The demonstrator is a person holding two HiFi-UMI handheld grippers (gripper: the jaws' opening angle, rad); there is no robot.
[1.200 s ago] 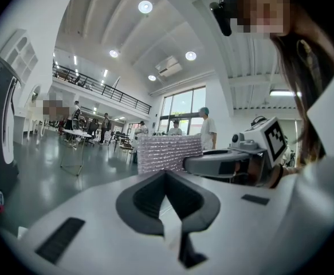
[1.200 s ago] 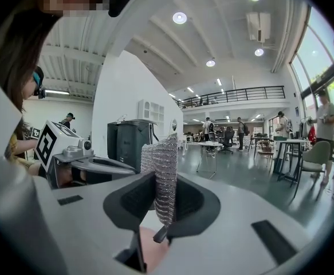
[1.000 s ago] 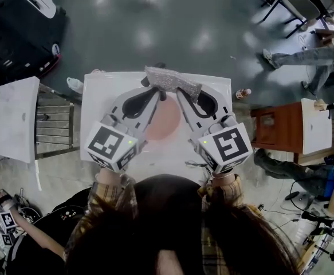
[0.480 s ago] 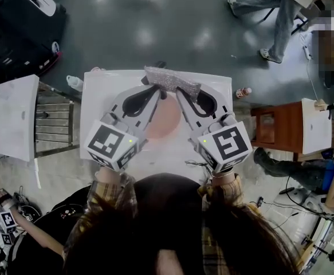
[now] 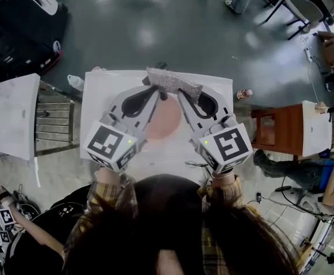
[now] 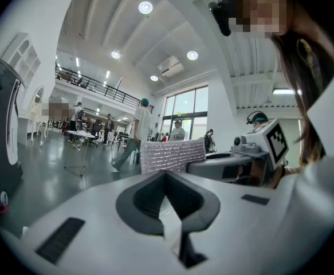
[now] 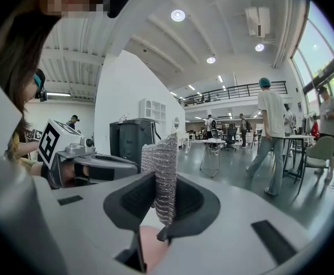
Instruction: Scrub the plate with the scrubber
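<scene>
A pale pink plate [image 5: 165, 120] lies flat on the small white table [image 5: 101, 90], between my two grippers. My right gripper [image 5: 182, 94] is shut on a silvery mesh scrubber [image 5: 174, 83], which stands up past the jaws over the plate's far edge. In the right gripper view the scrubber [image 7: 162, 173] is pinched upright between the pads, with the plate [image 7: 153, 248] showing pink below. My left gripper [image 5: 160, 94] is shut with nothing in it, its tip beside the scrubber [image 6: 172, 155]. Its jaws [image 6: 167, 179] meet in the left gripper view.
A metal rack [image 5: 55, 122] and another white table [image 5: 9, 116] stand to the left. A brown wooden desk [image 5: 278, 128] is at the right, with a small bottle [image 5: 244, 93] on the floor near it. A black machine [image 5: 18, 27] is at far left. People stand around.
Neither gripper, the scrubber nor the plate has moved. Only people in the background at the upper right have walked on.
</scene>
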